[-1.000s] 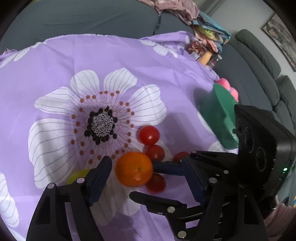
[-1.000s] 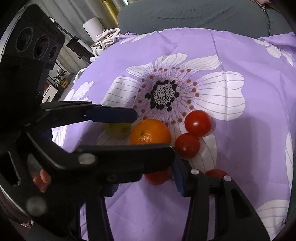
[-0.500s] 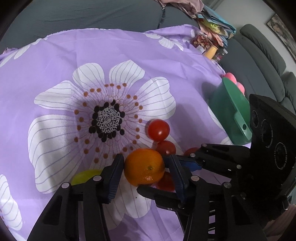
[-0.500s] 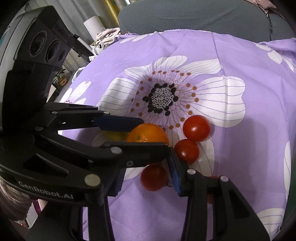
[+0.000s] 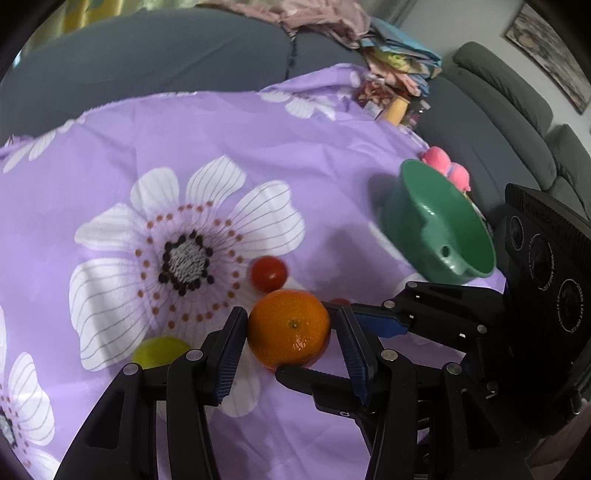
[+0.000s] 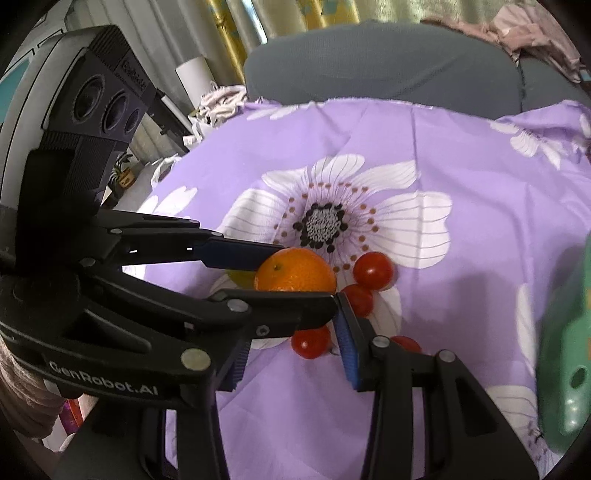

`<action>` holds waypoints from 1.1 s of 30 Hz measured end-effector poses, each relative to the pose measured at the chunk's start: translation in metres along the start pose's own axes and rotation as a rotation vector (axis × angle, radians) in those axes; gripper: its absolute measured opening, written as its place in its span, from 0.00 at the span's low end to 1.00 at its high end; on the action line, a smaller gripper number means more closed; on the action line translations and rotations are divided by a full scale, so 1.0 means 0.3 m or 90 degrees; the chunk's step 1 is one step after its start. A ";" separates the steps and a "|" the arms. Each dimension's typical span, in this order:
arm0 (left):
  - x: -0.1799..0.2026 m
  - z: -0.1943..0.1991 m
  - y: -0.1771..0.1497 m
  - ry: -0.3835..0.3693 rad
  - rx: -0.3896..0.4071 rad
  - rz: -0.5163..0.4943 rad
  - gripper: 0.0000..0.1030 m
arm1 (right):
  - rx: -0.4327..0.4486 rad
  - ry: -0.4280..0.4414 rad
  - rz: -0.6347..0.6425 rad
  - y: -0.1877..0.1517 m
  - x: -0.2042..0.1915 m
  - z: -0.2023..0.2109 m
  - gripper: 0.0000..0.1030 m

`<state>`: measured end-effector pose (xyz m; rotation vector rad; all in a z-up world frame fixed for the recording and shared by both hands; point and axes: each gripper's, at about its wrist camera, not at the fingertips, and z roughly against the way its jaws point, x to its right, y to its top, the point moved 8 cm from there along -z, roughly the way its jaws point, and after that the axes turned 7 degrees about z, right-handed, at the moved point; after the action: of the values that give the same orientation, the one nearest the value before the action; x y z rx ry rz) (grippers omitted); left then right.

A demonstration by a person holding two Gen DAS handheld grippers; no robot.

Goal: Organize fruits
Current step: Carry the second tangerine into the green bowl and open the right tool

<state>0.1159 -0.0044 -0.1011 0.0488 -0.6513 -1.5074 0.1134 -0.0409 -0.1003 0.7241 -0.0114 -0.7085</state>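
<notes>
- My left tongs had closed on the orange, one pad on each side of it; from the right camera the same orange showed between those two blue-tipped fingers.
- Left of the orange, a yellow-green fruit lay on the cloth, partly behind one finger.
- I saw a purple cloth with big white flowers covering the whole surface; it lay a little creased.
- Just past the orange a tomato sat on a petal.
- My right tongs stood wide apart, gripping nothing, with another tomato on the cloth between the fingers.
- Two more tomatoes lay just right of the orange in that view.
- Further right a green bowl sat tilted near the cloth's edge, with pink round things just behind it.
- Behind everything ran a grey sofa with heaped clothes, and a framed picture hung on the right wall.
</notes>
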 end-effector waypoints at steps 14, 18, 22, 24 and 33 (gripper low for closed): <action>0.256 0.017 0.069 -0.016 0.024 -0.096 0.48 | 0.081 -0.064 -0.026 -0.017 0.104 0.240 0.41; 0.358 -0.015 0.090 -0.029 0.022 -0.131 0.48 | 0.100 -0.096 -0.043 -0.038 0.165 0.315 0.41; 0.452 -0.045 0.108 -0.044 0.016 -0.163 0.48 | 0.120 -0.124 -0.068 -0.068 0.242 0.392 0.41; 0.494 -0.062 0.117 -0.051 0.013 -0.178 0.48 | 0.127 -0.137 -0.079 -0.079 0.274 0.419 0.41; 0.648 -0.157 0.132 -0.074 -0.016 -0.224 0.48 | 0.138 -0.184 -0.127 -0.145 0.415 0.497 0.41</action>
<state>0.1578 -0.1980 -0.0523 0.0601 -0.7446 -1.8682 0.1472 -0.2281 -0.0418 0.8324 -0.2863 -1.0098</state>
